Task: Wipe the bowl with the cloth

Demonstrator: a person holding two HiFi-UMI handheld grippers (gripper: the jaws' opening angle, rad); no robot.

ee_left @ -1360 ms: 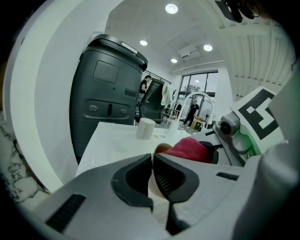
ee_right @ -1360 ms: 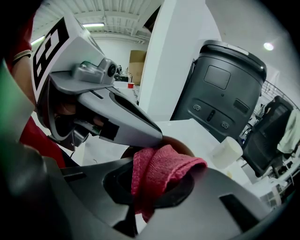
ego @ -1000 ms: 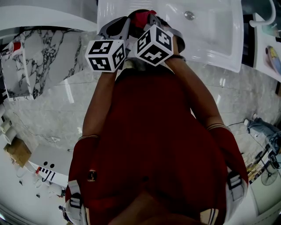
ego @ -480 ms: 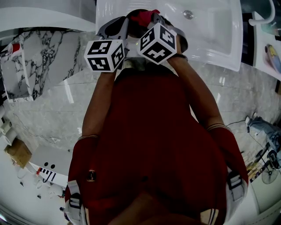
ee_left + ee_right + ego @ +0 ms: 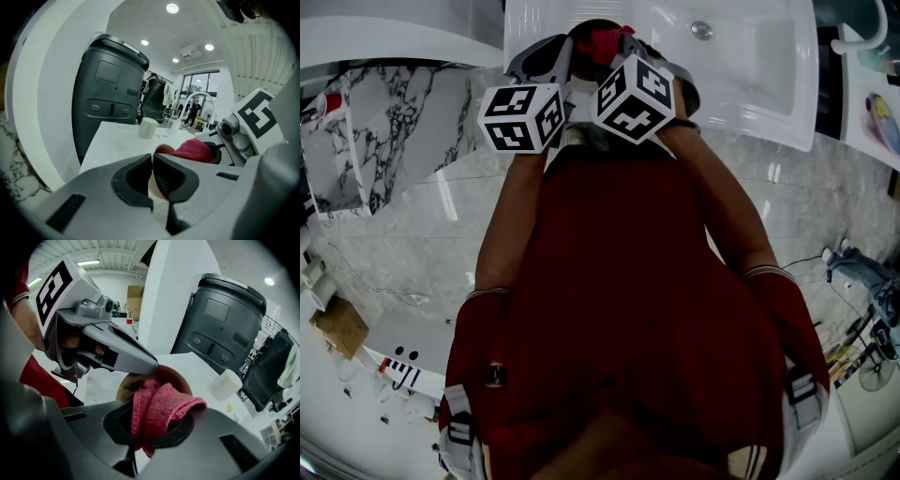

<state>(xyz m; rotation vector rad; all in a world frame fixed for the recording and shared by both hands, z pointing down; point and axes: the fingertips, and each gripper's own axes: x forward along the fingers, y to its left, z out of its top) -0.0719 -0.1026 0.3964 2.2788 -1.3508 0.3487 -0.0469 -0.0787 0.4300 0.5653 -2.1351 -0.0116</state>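
In the right gripper view a tan bowl (image 5: 172,376) is held above the white table. My left gripper (image 5: 153,161) is shut on the bowl's rim, and the cream wall of the bowl (image 5: 157,188) shows between its jaws. My right gripper (image 5: 150,425) is shut on a folded pink-red cloth (image 5: 159,409), which presses into the bowl's mouth. In the head view both grippers meet over the table's near edge, left gripper (image 5: 558,52) beside right gripper (image 5: 617,42), with the cloth (image 5: 602,39) between them. The bowl's inside is mostly hidden.
A white cup (image 5: 148,127) (image 5: 225,384) stands further along the white table (image 5: 750,66). A tall dark grey machine (image 5: 110,98) (image 5: 220,329) stands behind the table. A small metal fitting (image 5: 705,31) lies on the tabletop. Marble floor lies below.
The right gripper with the cloth has rocked slightly right and back against the bowl. The left gripper has barely moved.
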